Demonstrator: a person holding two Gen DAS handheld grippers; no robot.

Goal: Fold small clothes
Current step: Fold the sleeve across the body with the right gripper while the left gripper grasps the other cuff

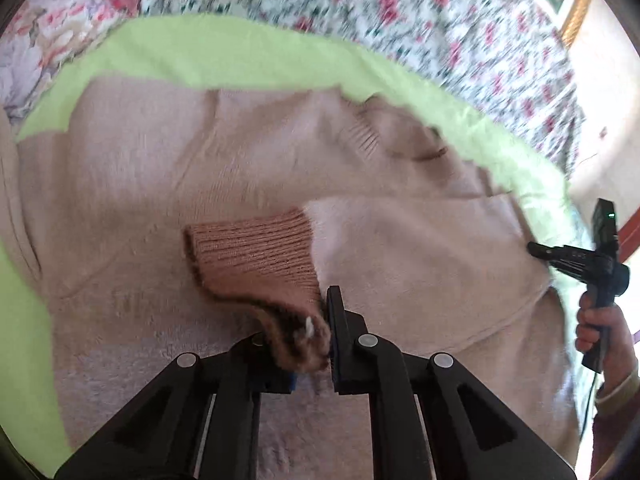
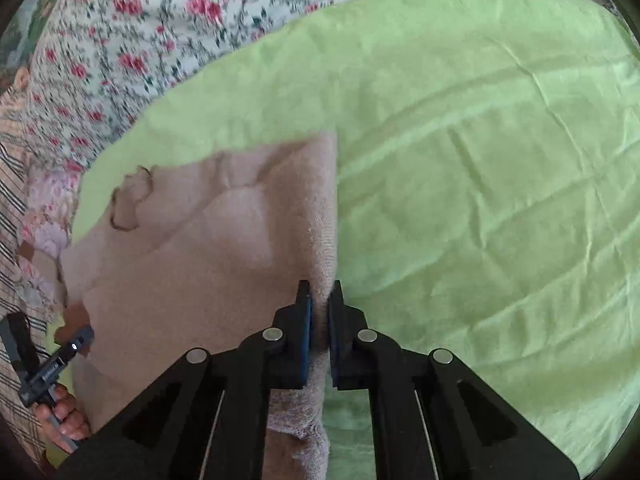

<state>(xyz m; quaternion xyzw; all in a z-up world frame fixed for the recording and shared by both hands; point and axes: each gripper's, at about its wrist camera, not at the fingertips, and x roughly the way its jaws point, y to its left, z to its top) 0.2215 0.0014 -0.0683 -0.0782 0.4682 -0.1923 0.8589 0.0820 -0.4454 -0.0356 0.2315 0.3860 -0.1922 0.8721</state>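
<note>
A beige knit sweater (image 1: 168, 168) lies spread on a light green cloth (image 1: 208, 56). My left gripper (image 1: 304, 328) is shut on the ribbed brown sleeve cuff (image 1: 256, 256), held over the sweater's body. The right gripper (image 1: 536, 250) shows at the sweater's right edge in the left wrist view. In the right wrist view my right gripper (image 2: 320, 304) is shut on the sweater's edge (image 2: 320, 208), with the sweater (image 2: 192, 248) stretching to the left over the green cloth (image 2: 480, 160). The left gripper (image 2: 80, 340) shows at the lower left there.
A floral bedspread (image 1: 400, 0) lies under and beyond the green cloth; it also shows in the right wrist view (image 2: 120, 40). A striped fabric (image 2: 16, 200) lies at the far left. A gold picture frame (image 1: 576, 12) stands at the upper right.
</note>
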